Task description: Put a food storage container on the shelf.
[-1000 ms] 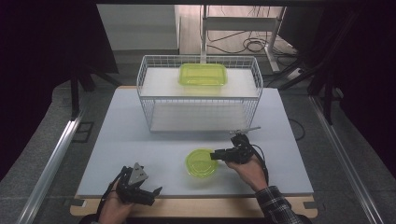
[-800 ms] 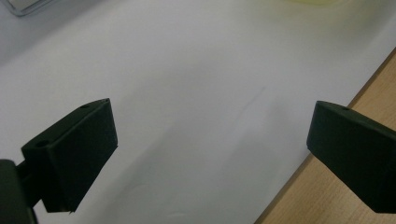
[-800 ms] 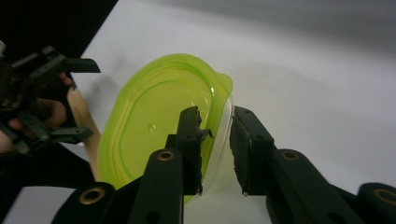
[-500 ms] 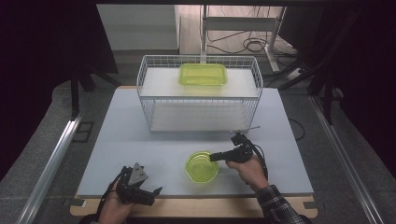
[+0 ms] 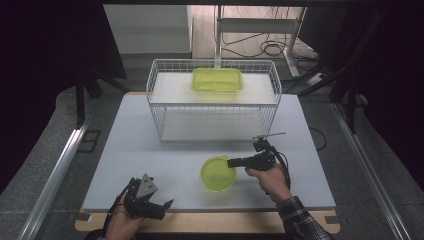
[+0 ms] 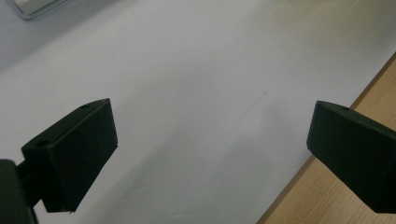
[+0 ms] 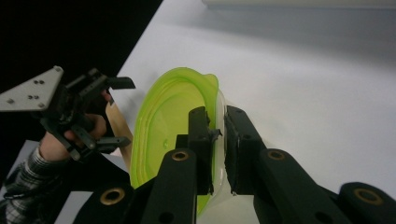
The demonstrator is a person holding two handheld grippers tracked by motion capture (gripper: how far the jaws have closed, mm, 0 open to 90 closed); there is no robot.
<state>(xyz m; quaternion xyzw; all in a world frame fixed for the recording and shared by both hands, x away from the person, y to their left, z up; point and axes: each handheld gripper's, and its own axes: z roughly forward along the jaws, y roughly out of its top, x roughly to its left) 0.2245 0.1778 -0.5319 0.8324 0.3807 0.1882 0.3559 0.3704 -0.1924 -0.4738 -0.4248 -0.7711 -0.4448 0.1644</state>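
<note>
White table (image 5: 150, 150) bears a green bowl (image 5: 218, 173), its rim seemingly pinched by the just-closed right tongs (image 5: 231, 162).

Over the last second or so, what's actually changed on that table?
The right gripper has just been closing its jaws, and they now pinch the rim of the round green bowl. The bowl has barely shifted on the white table. The left gripper kept still near the front edge, jaws wide open and empty. The wire rack and the green container on top of it stayed as they were.
</note>
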